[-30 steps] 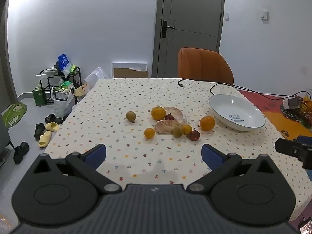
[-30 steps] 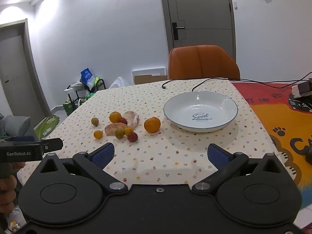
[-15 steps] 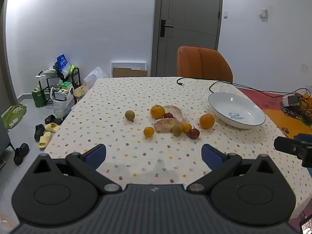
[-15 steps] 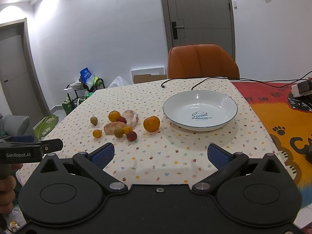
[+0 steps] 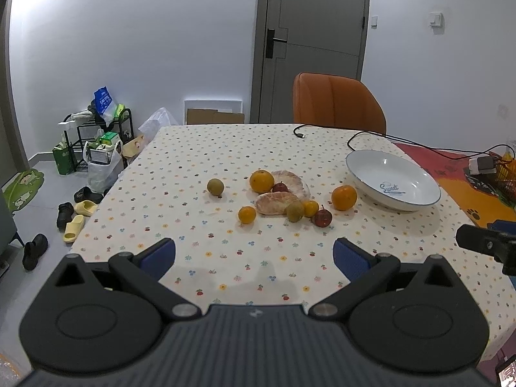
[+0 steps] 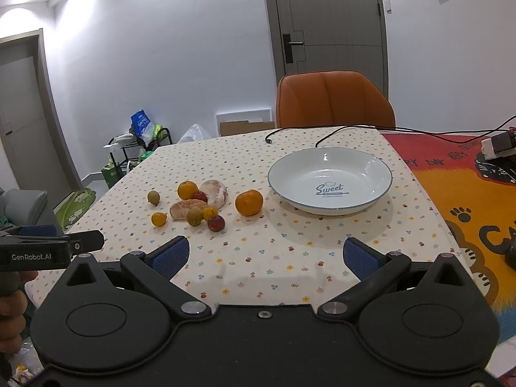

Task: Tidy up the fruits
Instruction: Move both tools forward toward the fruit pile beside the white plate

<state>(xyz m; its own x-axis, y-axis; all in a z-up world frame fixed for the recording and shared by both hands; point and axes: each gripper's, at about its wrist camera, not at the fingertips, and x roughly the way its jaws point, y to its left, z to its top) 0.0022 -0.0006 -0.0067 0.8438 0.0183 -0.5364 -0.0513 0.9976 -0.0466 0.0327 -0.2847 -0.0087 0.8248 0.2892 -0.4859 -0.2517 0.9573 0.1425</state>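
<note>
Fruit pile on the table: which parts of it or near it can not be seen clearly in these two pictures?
- Upper red fruit: left wrist view, half hidden behind the pomelo segment.
- Plate lettering: left wrist view, too small to read fully.
- Right gripper, left gripper: open; each handle cut off by the bottom edge.
- Table near edge: covered by the gripper bodies.

Home dining room: tablecloth (image 5: 193,174), slippers (image 5: 77,216)

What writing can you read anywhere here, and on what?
"Sweet": inside the bowl; smaller print beneath is too small to read.
"GenRobot.AI": side of the left gripper.
Orange mat: large letters, cut off and unreadable.
Blue bag: print blurred.
</note>
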